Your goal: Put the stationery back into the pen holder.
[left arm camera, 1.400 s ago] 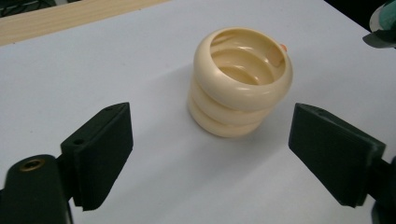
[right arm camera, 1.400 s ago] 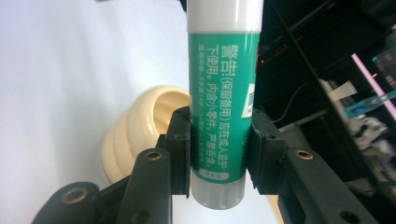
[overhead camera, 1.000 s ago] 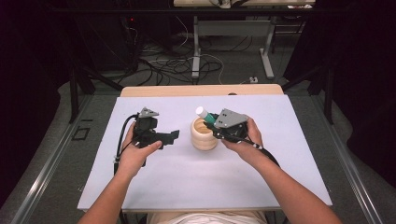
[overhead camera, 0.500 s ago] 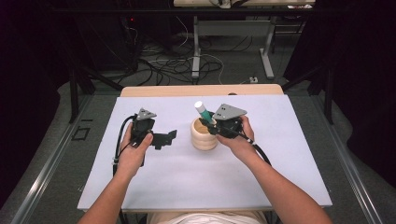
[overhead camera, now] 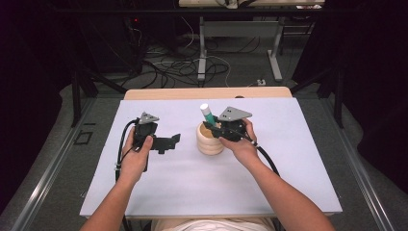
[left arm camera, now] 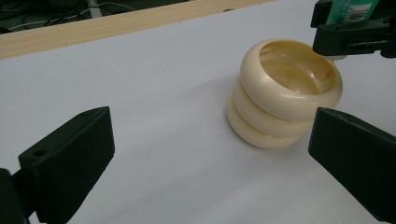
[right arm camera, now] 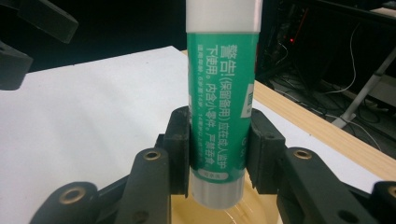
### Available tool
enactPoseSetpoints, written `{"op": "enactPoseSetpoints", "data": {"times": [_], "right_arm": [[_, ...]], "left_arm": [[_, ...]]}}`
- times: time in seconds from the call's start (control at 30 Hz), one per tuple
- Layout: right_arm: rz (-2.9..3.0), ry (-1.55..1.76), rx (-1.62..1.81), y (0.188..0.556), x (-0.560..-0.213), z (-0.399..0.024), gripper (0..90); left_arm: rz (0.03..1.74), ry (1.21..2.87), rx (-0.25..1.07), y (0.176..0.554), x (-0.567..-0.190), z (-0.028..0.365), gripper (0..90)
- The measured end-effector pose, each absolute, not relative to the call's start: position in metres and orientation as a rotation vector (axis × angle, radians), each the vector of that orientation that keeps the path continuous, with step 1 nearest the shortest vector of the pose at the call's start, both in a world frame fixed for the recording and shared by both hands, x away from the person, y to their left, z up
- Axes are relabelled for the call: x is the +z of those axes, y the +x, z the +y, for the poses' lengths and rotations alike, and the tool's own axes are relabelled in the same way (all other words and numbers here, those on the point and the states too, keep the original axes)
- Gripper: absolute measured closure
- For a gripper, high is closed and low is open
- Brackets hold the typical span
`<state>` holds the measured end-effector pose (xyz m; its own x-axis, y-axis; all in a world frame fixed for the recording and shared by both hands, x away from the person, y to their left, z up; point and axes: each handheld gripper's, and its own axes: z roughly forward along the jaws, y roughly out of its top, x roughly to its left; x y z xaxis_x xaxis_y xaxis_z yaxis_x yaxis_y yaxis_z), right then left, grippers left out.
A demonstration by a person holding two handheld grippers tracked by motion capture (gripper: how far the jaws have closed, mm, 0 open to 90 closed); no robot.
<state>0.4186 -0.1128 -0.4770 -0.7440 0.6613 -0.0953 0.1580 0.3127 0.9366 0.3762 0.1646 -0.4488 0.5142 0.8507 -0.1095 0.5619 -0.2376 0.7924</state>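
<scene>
Hovering over the empty cream holder (left arm camera: 285, 93), the right claw (right arm camera: 217, 140) grips a glue stick (right arm camera: 222, 93).

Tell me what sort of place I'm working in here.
Probably a lab or workshop recording station, not a home: a white work table with a bare wooden edge, loose cables on the floor behind it, metal bench legs, and dark curtains around.

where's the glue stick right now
In the high view the glue stick stands upright mid-table, clamped in the right gripper just above the cream ribbed holder.
</scene>
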Motion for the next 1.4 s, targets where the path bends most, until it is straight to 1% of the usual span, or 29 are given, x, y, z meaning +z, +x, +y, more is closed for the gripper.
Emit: {"op": "enactPoseSetpoints", "data": {"times": [0.47,0.67,0.7,0.83,0.97,1.1,1.13,1.23,1.33,1.4], "right_arm": [[2.135,0.755,1.419,0.424,-0.492,-0.109,64.9],[2.132,0.780,1.432,0.424,-0.495,-0.113,59.9],[2.148,0.778,1.412,0.423,-0.495,-0.113,57.8],[2.114,0.802,1.416,0.420,-0.492,-0.116,44.4],[2.049,0.820,1.442,0.414,-0.488,-0.123,38.6],[2.064,0.872,1.442,0.405,-0.482,-0.136,34.3],[2.060,0.895,1.442,0.403,-0.481,-0.138,30.1],[2.099,0.923,1.382,0.398,-0.477,-0.146,15.9],[2.138,0.961,1.322,0.392,-0.472,-0.155,13.0],[2.115,0.990,1.318,0.388,-0.470,-0.161,8.4]], "left_arm": [[1.176,1.929,0.423,0.377,-0.450,0.166,0.5],[1.180,1.929,0.424,0.377,-0.450,0.167,0.5],[1.179,1.928,0.422,0.377,-0.450,0.167,0.5],[1.178,1.934,0.408,0.377,-0.449,0.168,0.5],[1.183,1.921,0.428,0.376,-0.449,0.169,0.5],[1.185,1.924,0.416,0.377,-0.449,0.172,0.5],[1.195,1.903,0.420,0.377,-0.451,0.171,0.5],[1.197,1.920,0.410,0.377,-0.451,0.174,0.5],[1.200,1.892,0.418,0.377,-0.452,0.174,0.5],[1.200,1.893,0.424,0.377,-0.452,0.175,0.5]]}}
